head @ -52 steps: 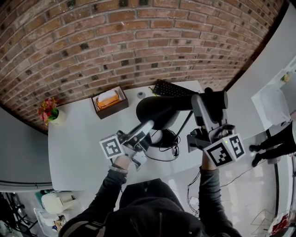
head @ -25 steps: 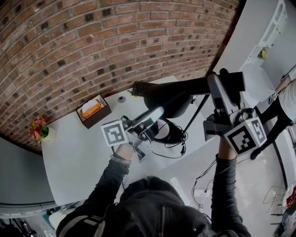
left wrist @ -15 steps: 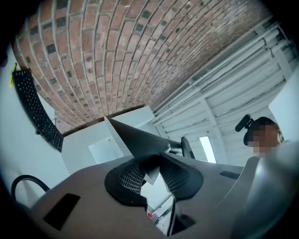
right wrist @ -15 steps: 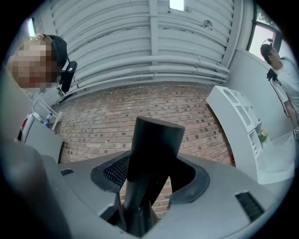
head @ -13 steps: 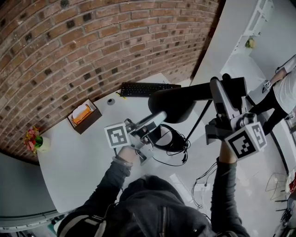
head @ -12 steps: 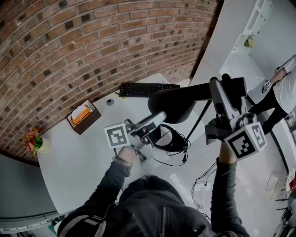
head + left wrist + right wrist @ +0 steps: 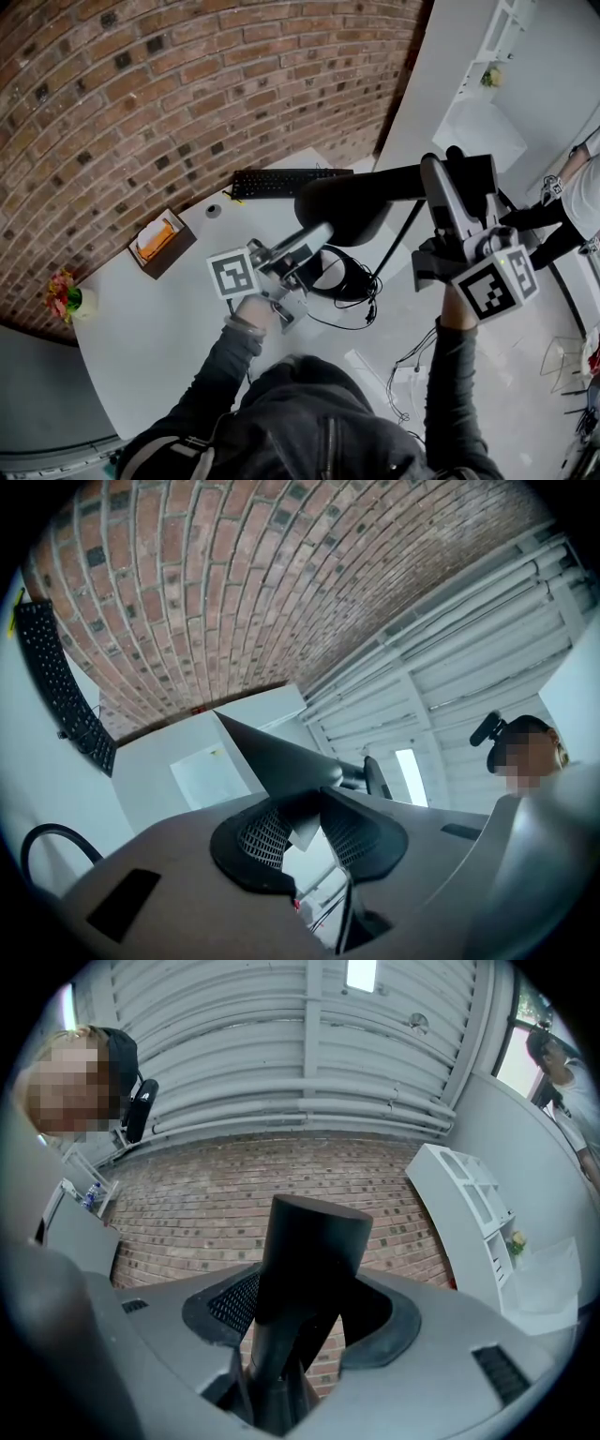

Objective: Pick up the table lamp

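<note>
The black table lamp is held between both grippers. Its dome shade (image 7: pixel 345 204) is in the middle of the head view, and its arm (image 7: pixel 405 180) runs right to a thick cylinder end (image 7: pixel 472 175). My left gripper (image 7: pixel 314 240) is shut on the shade's thin rim (image 7: pixel 298 825), which is pinched between the ribbed pads (image 7: pixel 260 837). My right gripper (image 7: pixel 434 176) is shut on the black cylinder (image 7: pixel 309 1255). The lamp's round base (image 7: pixel 343 278) is under the shade. I cannot tell whether the base touches the white table (image 7: pixel 159 328).
On the table near the brick wall lie a black keyboard (image 7: pixel 281 181), a brown tissue box (image 7: pixel 159 242), a small round object (image 7: pixel 214 211) and a flower pot (image 7: pixel 64 298). The lamp's cable (image 7: pixel 375 311) trails down. A white shelf (image 7: pixel 487 70) and a person (image 7: pixel 574 197) are at the right.
Both grippers and the lamp have drifted right, away from the keyboard, which now shows in full. Both grips are unchanged.
</note>
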Action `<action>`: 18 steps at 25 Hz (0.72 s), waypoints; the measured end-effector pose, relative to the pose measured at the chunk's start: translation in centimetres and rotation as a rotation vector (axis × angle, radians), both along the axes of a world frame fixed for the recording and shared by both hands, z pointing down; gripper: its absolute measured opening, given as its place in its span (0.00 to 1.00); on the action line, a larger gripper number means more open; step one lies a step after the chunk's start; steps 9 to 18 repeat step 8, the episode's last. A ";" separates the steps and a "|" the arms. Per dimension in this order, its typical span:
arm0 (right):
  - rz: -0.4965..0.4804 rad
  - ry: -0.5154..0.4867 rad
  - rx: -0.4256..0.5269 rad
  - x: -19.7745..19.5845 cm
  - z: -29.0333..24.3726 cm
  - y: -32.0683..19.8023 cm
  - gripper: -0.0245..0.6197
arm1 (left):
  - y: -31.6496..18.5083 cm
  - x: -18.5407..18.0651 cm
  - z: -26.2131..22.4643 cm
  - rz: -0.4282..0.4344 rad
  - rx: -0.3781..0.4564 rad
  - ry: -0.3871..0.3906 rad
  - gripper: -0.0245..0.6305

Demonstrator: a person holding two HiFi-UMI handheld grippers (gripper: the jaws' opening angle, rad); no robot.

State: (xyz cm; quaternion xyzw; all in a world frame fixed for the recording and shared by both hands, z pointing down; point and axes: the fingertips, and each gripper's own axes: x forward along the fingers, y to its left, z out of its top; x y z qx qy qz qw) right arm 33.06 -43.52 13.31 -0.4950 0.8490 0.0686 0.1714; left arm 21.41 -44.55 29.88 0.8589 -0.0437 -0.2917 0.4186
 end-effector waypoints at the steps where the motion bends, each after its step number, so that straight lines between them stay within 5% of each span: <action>1: 0.001 0.001 0.004 -0.3 0.0 0.0 0.40 | -0.1 -0.2 0.1 0.001 0.003 0.000 0.18; 18: 0.017 0.008 0.019 -2.3 1.2 -0.6 0.40 | -0.8 -2.1 1.1 0.014 0.019 0.018 0.18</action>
